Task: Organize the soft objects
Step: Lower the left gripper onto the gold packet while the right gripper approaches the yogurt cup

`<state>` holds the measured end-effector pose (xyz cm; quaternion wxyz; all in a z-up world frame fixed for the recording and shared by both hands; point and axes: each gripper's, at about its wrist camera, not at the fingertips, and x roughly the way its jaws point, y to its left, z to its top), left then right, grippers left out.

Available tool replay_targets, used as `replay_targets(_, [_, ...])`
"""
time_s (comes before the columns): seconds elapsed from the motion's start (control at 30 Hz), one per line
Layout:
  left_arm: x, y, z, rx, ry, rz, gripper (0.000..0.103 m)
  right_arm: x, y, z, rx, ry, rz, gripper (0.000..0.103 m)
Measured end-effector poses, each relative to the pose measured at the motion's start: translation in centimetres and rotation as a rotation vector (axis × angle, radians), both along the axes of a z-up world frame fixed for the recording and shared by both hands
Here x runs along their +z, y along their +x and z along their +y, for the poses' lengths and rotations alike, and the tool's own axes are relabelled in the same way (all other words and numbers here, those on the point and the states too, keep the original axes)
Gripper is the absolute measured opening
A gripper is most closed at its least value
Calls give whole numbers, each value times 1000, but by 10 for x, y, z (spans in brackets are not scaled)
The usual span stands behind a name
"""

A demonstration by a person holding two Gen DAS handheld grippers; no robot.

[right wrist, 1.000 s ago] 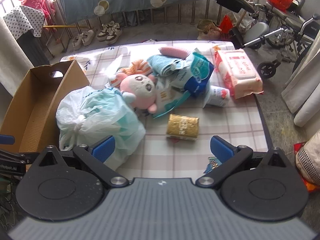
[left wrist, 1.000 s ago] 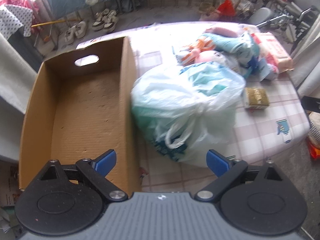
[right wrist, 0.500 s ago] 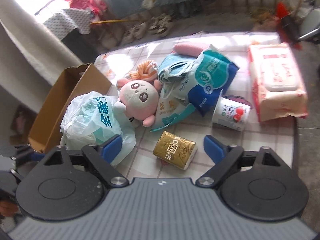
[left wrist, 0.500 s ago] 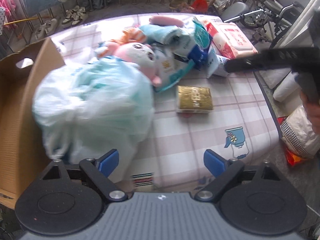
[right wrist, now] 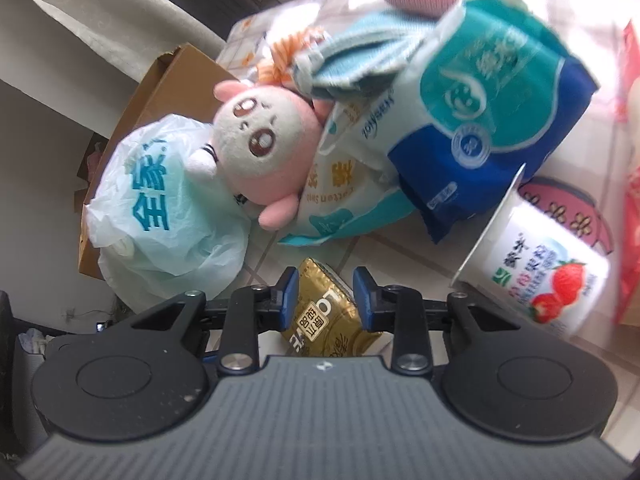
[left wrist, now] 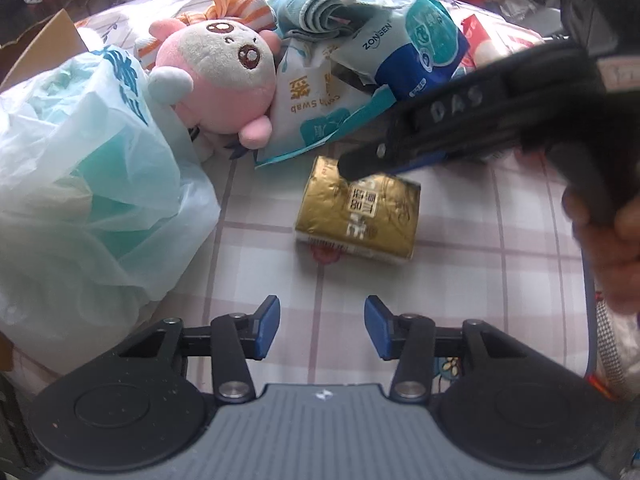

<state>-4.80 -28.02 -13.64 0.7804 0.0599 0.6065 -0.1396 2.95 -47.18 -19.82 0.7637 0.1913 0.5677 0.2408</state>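
1. Gold foil covers the tissue pack [left wrist: 357, 211], which is taken as the landmark; it lies flat on the pink-checked tablecloth [left wrist: 472, 276].
2. Nearest to the left wrist camera, the left gripper [left wrist: 319, 327] is held released, its blue pads apart over bare cloth just short of the gold pack, with nothing between them.
3. The right gripper [right wrist: 325, 299] is seen straddling the gold pack, one blue pad on each side of its end; whether the pads press on it cannot be told, and a gap remains between them.
4. To the left of the gold pack a translucent plastic bag [left wrist: 80, 184] with teal contents is seen, touching a cardboard box [right wrist: 160, 92] beyond it.
5. Behind the gold pack a pink and white plush toy [left wrist: 218, 80] is propped against the bag.
6. Beside the plush, behind the pack, a cotton swab packet [left wrist: 310, 108] is overlapped by a blue and teal tissue package [left wrist: 416, 52].
7. Right of the gold pack, in the right wrist view, a yogurt cup [right wrist: 536, 276] lies tipped on its side.
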Motion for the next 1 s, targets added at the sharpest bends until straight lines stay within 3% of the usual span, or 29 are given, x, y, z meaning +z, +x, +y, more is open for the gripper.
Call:
replay_targets(0.1, [0,3,0,29,-41,25,50,-16,-5,-1,-10,38,86,27])
replay_targets(0.17, [2,4,1,45,-66,36,60,-21,-12,-3,-16,81,135,27])
replay_targets(0.33, [5,14,-1,92,-118,69,67,-11,-26,-13,-18,121,194,29])
replay_targets(0.43, [4,23,-5,130,-161,91,70,20,-25,-32,-57,104,137,30])
replay_targets(0.57, [1,37,-14,192,-174,98,75,65,-14,-67,-158,36,31,52])
replay_targets(0.7, [0,45,-31,188,-101,68,74,83,4,-84,-216,-95,-55,64])
replay_targets(0.83, [0,41,-37,162,-42,38,63,57,26,-72,-192,-185,-21,64])
replay_targets(0.93, [0,37,-35,155,-21,27,56,42,32,-59,-160,-233,-1,58])
replay_targets(1.0, [-2,35,-31,160,-12,25,54,36,31,-53,-144,-269,15,47])
